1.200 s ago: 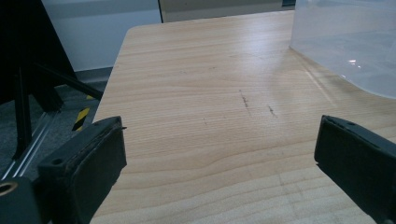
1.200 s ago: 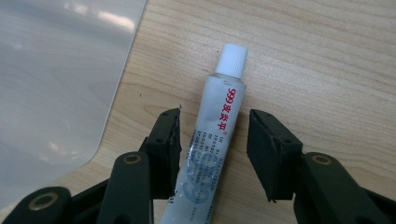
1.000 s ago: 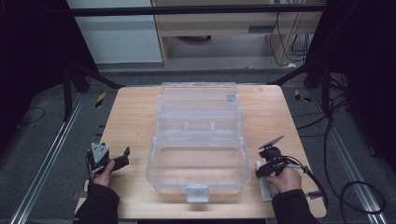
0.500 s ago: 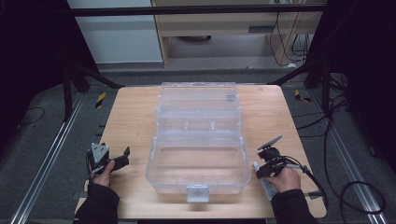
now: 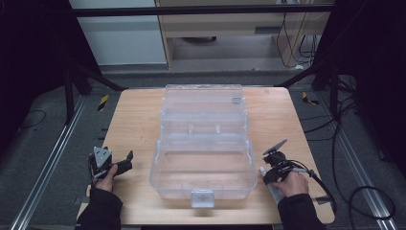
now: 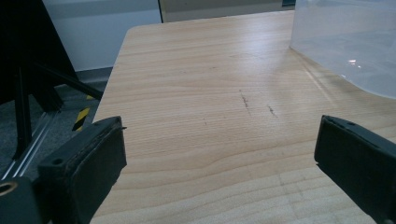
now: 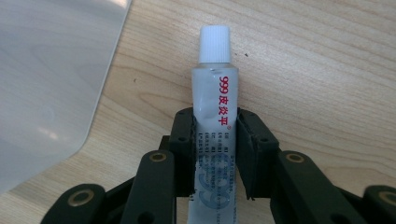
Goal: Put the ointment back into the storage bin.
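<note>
From my seat I see the right gripper pinching a white squeeze tube with red lettering and a ribbed white cap, its black jaws pressed against both sides of the tube's body. The tube lies along the light wooden table, cap pointing away from the hand, just beside the right wall of the large clear plastic storage box, which stands open at the table's middle. My left gripper rests near the table's left edge, jaws spread wide over bare wood, well apart from the box.
</note>
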Available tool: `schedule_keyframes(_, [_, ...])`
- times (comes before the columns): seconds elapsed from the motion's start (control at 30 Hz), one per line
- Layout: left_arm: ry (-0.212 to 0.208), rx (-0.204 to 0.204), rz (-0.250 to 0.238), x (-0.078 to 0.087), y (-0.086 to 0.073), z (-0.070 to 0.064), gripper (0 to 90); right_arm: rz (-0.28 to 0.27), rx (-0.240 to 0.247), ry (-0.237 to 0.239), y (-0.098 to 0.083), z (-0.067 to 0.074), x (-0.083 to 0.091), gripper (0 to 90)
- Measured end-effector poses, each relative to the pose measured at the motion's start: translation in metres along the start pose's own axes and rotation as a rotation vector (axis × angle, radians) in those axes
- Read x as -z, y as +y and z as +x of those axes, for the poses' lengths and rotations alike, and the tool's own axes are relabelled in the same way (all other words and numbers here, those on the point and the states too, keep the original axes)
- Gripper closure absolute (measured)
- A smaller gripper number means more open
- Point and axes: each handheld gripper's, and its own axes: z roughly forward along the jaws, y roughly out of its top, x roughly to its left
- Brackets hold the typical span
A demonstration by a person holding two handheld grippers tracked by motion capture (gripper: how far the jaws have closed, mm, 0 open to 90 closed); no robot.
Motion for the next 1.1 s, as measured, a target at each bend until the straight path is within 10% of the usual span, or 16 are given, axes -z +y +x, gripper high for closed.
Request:
schedule_keyframes(0.63, [0.004, -0.002, 0.002, 0.0, 0.0, 0.0, 1.6, -0.222, 0.015, 0.05, -0.004, -0.011, 0.045, 69.9])
schedule_keyframes(1.1, [0.001, -0.002, 0.0, 0.0, 0.0, 0.0, 1.6, -0.461, 0.14, 0.077, -0.002, -0.009, 0.085, 69.9])
